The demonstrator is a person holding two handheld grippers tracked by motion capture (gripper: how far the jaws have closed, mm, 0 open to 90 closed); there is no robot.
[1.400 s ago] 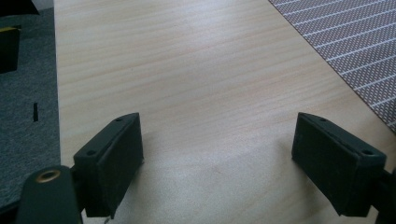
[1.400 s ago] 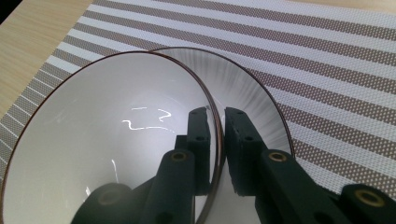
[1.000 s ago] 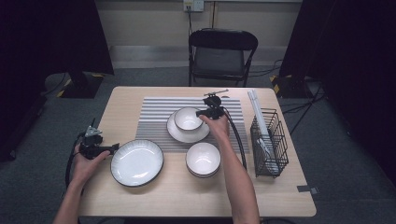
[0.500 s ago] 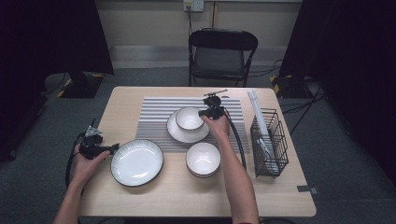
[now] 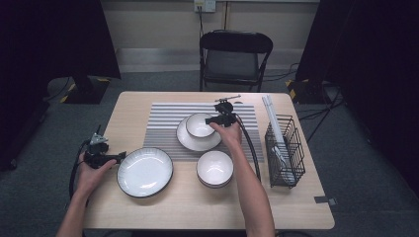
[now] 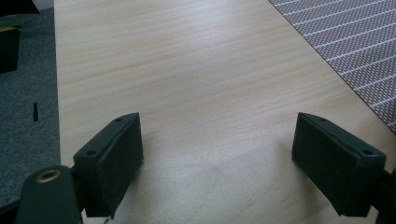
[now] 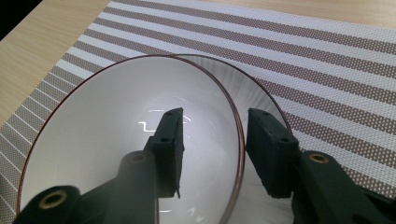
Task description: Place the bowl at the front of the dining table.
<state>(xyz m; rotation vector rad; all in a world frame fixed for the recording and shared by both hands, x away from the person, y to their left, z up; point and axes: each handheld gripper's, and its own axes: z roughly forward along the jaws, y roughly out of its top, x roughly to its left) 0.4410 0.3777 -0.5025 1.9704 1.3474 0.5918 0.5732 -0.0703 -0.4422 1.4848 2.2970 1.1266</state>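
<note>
A small white bowl [image 5: 199, 124] [image 7: 116, 140] with a thin brown rim sits on a white plate [image 5: 197, 141] [image 7: 261, 98] on the striped mat [image 5: 163, 123]. My right gripper [image 5: 213, 120] [image 7: 215, 140] straddles the bowl's right rim, one jaw inside and one outside. Its jaws have just been opening, and a gap shows between each pad and the rim. My left gripper [image 5: 121, 157] [image 6: 224, 158] stands open low over bare table [image 6: 187, 70], just left of a large white plate [image 5: 145, 171].
A second white bowl [image 5: 215, 168] stands in front of the mat. A black wire rack [image 5: 284, 148] holding long white pieces is at the right edge. A folding chair [image 5: 234, 54] stands behind the table. The mat's corner [image 6: 355, 37] lies ahead of the left gripper.
</note>
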